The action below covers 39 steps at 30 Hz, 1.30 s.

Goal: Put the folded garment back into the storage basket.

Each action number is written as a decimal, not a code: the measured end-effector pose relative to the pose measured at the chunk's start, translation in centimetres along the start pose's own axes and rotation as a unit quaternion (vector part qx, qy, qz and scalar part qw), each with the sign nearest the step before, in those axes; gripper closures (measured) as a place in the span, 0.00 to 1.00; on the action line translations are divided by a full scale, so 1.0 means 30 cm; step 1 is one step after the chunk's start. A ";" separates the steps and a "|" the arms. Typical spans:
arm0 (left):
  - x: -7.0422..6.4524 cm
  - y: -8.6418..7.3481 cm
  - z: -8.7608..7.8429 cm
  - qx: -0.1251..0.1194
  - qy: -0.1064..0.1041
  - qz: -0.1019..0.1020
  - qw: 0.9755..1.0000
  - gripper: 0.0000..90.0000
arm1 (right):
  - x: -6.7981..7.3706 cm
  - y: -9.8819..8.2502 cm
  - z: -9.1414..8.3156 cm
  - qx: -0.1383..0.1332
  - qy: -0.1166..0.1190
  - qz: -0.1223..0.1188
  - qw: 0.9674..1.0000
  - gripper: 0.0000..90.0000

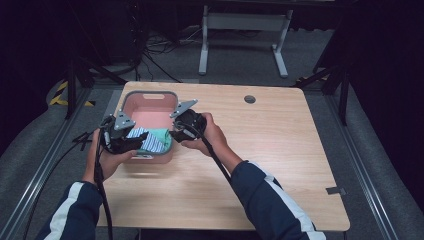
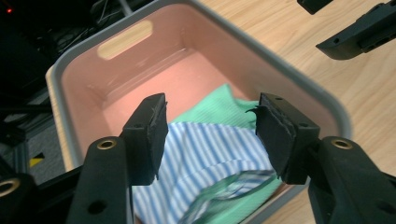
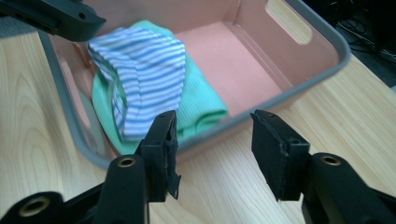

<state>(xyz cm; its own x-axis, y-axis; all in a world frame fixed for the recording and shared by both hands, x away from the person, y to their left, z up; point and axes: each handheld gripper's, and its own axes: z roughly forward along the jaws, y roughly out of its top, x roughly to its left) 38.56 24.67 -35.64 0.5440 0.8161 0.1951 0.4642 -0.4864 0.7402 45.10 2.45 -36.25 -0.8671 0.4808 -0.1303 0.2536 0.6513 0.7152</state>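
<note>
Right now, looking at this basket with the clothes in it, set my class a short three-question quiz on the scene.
1. True or false: the blue-striped cloth lies on top of the green cloth.
2. The pink basket stands on which part of the wooden table? A near right corner; B far left; C centre.
3. Fill in: the left claw and right claw both have their jaws ____, with nothing pressed between them.

Key: 1 true; 2 B; 3 open.
</note>
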 end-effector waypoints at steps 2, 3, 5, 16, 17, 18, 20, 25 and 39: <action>-0.014 0.006 -0.001 -0.003 -0.003 0.002 1.000 0.46 | -0.006 -0.017 -0.021 0.000 -0.008 -0.007 1.000 0.52; -0.021 0.009 0.000 -0.004 -0.007 0.002 1.000 0.46 | -0.009 -0.024 -0.032 0.006 -0.011 -0.008 1.000 0.51; -0.039 0.019 -0.002 -0.006 -0.012 0.007 1.000 0.44 | -0.013 -0.039 -0.056 0.005 -0.018 -0.014 1.000 0.49; -0.140 0.057 0.002 -0.023 -0.036 0.026 0.999 0.36 | -0.070 -0.150 -0.174 0.011 -0.048 -0.013 0.999 0.42; -0.150 0.060 0.003 -0.024 -0.041 0.027 0.999 0.36 | -0.075 -0.163 -0.186 0.014 -0.050 -0.013 0.999 0.42; -0.159 0.063 0.005 -0.025 -0.043 0.033 0.998 0.35 | -0.078 -0.174 -0.194 0.014 -0.054 -0.014 0.998 0.42; -0.179 0.067 0.009 -0.028 -0.049 0.033 0.998 0.34 | -0.085 -0.191 -0.208 0.018 -0.057 -0.014 0.998 0.42; -0.230 0.078 0.017 -0.030 -0.065 0.046 0.996 0.32 | -0.102 -0.236 -0.248 0.020 -0.063 -0.010 0.998 0.40; -0.338 0.062 0.066 -0.022 -0.086 0.079 0.993 0.25 | -0.114 -0.375 -0.335 0.037 -0.076 -0.008 0.996 0.38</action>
<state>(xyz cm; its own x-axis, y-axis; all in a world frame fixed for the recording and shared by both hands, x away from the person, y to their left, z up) 35.28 14.88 -37.51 0.7211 0.6631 0.2006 0.3348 -0.5871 0.7371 40.91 -12.42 -36.95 -0.7976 0.5496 -0.2485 0.2761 0.6990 0.6596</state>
